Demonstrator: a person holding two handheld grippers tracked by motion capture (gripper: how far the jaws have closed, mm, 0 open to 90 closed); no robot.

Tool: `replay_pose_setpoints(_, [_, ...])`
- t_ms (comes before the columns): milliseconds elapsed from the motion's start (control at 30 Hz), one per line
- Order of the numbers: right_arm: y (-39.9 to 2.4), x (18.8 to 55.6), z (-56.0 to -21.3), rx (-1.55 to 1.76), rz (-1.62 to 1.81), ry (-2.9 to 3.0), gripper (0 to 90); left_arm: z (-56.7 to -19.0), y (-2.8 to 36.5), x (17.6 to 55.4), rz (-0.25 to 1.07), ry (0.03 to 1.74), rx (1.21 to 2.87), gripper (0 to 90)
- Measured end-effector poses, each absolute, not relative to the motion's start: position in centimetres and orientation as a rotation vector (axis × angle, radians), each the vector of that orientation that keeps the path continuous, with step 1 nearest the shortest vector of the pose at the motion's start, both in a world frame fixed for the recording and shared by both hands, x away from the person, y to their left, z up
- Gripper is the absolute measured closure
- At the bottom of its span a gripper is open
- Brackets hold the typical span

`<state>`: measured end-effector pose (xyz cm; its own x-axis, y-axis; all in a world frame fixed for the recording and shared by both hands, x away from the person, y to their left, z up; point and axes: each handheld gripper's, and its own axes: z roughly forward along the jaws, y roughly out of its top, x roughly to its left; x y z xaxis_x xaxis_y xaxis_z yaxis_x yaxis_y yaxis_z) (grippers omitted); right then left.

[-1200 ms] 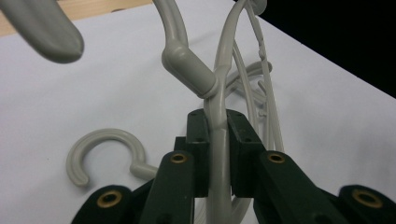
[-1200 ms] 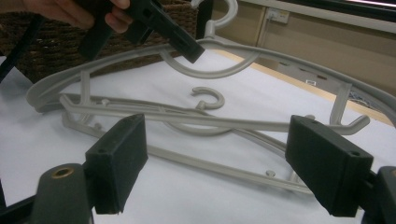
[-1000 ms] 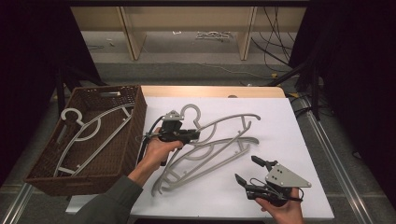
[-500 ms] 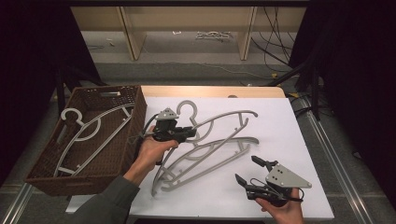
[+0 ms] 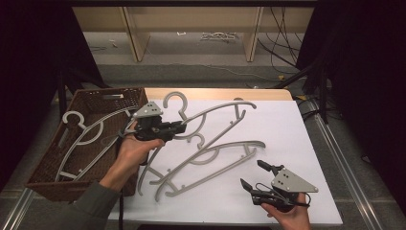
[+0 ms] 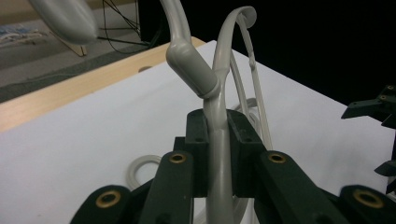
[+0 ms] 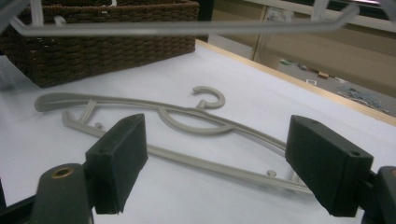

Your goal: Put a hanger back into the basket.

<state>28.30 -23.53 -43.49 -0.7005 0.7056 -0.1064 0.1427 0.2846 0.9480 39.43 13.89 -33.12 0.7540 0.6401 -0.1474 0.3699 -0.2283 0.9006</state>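
Lifted hanger has risen and shifted toward the basket since a second ago.
The left gripper [image 5: 181, 128], level, clamps the grey hanger [image 5: 218, 111] below its hook, tilted over the white table [image 5: 287, 124]; right gripper [image 5: 253, 175] rests with jaws apart near the second hanger [image 5: 210, 163] and basket [image 5: 45, 172].

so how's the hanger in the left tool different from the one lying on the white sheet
The held hanger is clamped near its neck by the left tool; the lying hanger is touched by no tool. The held hanger is lifted and tilted, while the lying hanger rests flat on the white sheet. Both look like the same grey plastic hanger with a round hook.
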Motion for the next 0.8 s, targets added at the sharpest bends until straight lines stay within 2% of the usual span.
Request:
replay_pose_setpoints(333, [-23.6, 28.3, -43.5, 0.759, 1.41, 2.049, 21.9, -30.1, 17.9, 39.0, 0.423, 0.774, 1.86, 80.2])
replay_pose_setpoints(467, [-23.5, 28.3, -43.5, 0.763, 1.421, 2.045, 21.9, -30.0, 19.9, 39.2, 0.461, 0.811, 1.852, 80.2])
replay_pose_setpoints(800, [-23.5, 28.3, -43.6, 0.77, 1.412, 2.039, 21.9, -30.7, 23.9, 39.6, 0.458, 0.906, 1.789, 80.2])
